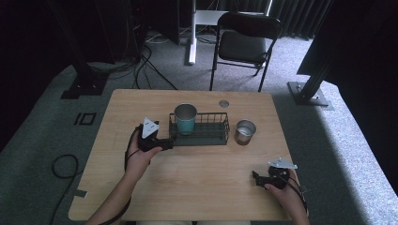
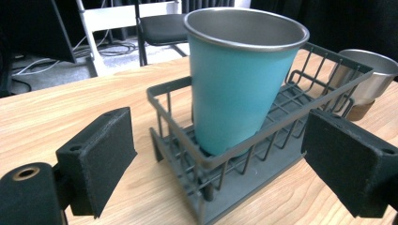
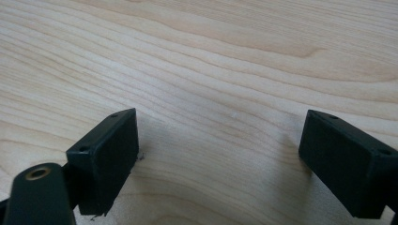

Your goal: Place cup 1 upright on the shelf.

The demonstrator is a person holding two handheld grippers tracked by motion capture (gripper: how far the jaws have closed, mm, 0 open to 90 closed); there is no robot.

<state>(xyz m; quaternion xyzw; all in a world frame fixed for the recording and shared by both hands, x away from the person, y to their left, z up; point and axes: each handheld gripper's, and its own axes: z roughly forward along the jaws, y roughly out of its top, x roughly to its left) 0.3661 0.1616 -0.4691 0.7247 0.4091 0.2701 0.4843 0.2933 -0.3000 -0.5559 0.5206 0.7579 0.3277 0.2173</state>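
High view: left tongs (image 1: 170, 140) apart, empty, at near left end of wire basket (image 1: 220, 126); teal cup (image 1: 185, 119) upright inside, just ahead, likely freshly placed. Steel cup (image 1: 245, 131) beyond basket's far end. Right tongs (image 1: 257, 179) apart, parked low over counter (image 1: 197, 187).
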